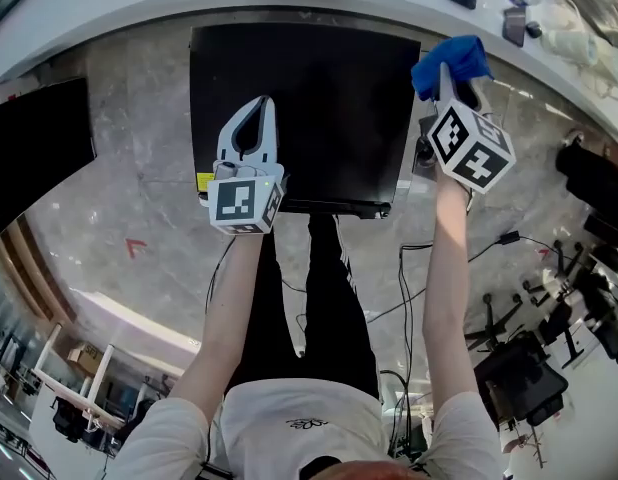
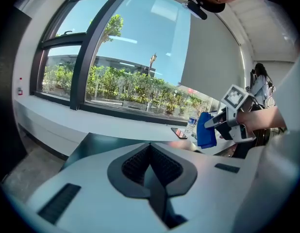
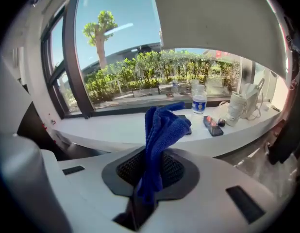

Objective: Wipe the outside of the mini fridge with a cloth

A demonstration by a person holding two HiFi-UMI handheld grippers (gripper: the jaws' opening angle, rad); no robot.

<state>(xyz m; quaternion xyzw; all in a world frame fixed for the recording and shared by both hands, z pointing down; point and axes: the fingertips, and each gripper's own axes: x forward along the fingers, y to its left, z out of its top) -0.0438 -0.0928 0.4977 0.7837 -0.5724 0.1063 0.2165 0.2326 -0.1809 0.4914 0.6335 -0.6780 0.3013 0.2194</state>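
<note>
Looks like an office or lab space, not a home. Shows a wide dark-framed window (image 3: pixel 121 13) onto hedges (image 3: pixel 140 74) and a tree (image 3: pixel 99 30). Under the window, has a long white curved ledge (image 3: pixel 106 130) with a water bottle (image 3: pixel 199 102) and a phone (image 2: pixel 179 133). Farther from the window, shows polished stone floor (image 1: pixel 139 168), loose cables (image 1: pixel 404 278) and black wheeled chairs (image 1: pixel 529 373).

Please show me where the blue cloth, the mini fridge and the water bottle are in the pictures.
blue cloth (image 3: pixel 162 130), right gripper view, on the bunched folds above the jaws.
mini fridge (image 1: pixel 319 108), head view, on its bare black top.
water bottle (image 3: pixel 199 102), right gripper view, on its body.
</note>
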